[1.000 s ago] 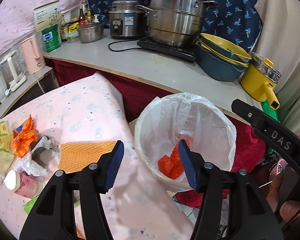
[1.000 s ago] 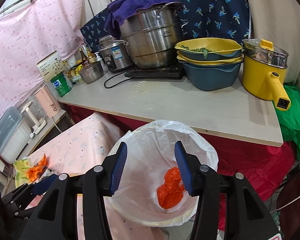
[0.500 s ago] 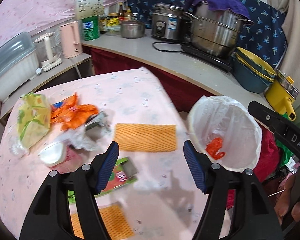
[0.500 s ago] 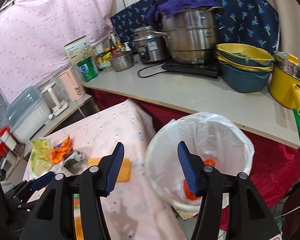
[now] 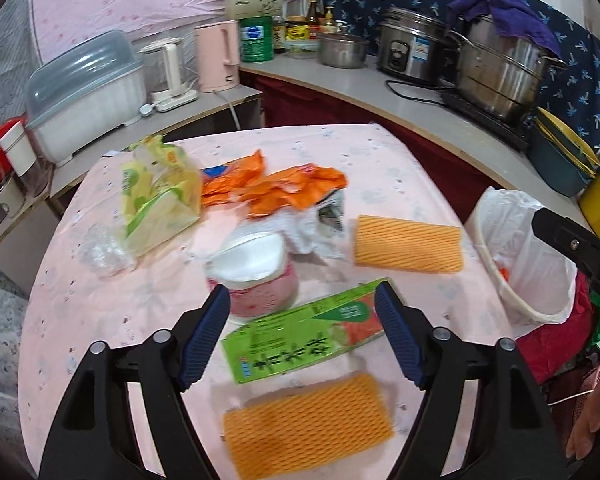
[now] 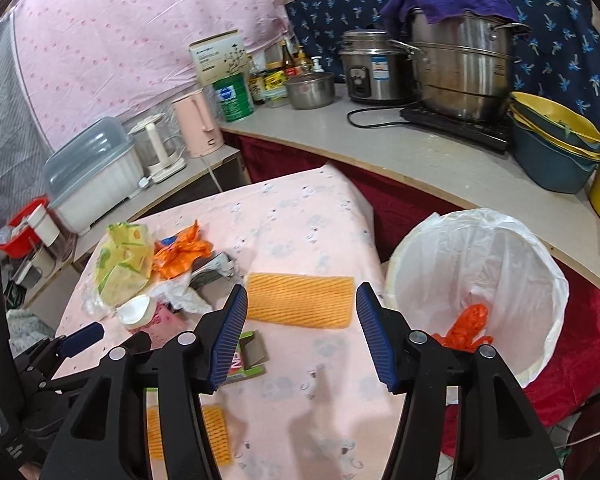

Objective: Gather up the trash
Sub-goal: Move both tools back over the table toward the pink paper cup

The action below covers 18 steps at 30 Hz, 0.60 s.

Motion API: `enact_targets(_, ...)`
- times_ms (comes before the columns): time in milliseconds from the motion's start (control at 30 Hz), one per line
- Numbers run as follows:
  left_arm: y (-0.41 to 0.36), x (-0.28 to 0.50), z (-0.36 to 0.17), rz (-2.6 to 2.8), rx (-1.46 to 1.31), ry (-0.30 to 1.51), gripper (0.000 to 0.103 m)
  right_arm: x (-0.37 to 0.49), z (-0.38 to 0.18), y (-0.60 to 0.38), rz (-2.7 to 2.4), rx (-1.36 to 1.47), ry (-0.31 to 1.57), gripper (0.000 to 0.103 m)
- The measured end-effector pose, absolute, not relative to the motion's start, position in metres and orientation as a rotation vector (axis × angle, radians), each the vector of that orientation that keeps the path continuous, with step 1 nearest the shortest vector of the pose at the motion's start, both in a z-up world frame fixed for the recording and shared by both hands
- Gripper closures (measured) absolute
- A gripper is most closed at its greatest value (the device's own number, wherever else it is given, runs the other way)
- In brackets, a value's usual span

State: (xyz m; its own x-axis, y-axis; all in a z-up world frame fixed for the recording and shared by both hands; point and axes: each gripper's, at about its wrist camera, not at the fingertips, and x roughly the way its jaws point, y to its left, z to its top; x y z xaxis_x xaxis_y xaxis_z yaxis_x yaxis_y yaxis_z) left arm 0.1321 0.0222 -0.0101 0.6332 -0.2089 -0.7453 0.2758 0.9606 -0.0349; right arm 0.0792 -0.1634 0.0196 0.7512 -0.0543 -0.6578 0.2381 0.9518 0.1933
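Left hand-held gripper [image 5: 302,334] hangs over the pink-clothed desk [image 5: 100,304], jaws wide w/ nothing between, just been opening; below it an orange foam net [image 5: 308,424], then a flattened green carton [image 5: 304,338]. Right hand-held gripper [image 6: 300,334] gapes about halfway, empty, opened a bit too. Further back: pink cup [image 5: 256,280], second foam net [image 5: 408,244], orange wrappers [image 5: 284,190], yellow-green bag [image 5: 160,196]. White-lined bin [image 6: 480,292] at desk's right edge holds what's prob. an orange wrapper [image 6: 466,326].
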Motion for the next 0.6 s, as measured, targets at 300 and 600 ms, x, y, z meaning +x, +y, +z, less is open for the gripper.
enact_targets(300,0.061,0.140,-0.022,-0.249,0.087,0.824,0.013,0.096,0.006,-0.135,-0.103,0.262,0.752,0.048)
enact_targets(600,0.070,0.168,-0.051,-0.326,0.123,0.846,0.009,0.122,-0.012,-0.117,-0.055,0.259,0.799,0.048)
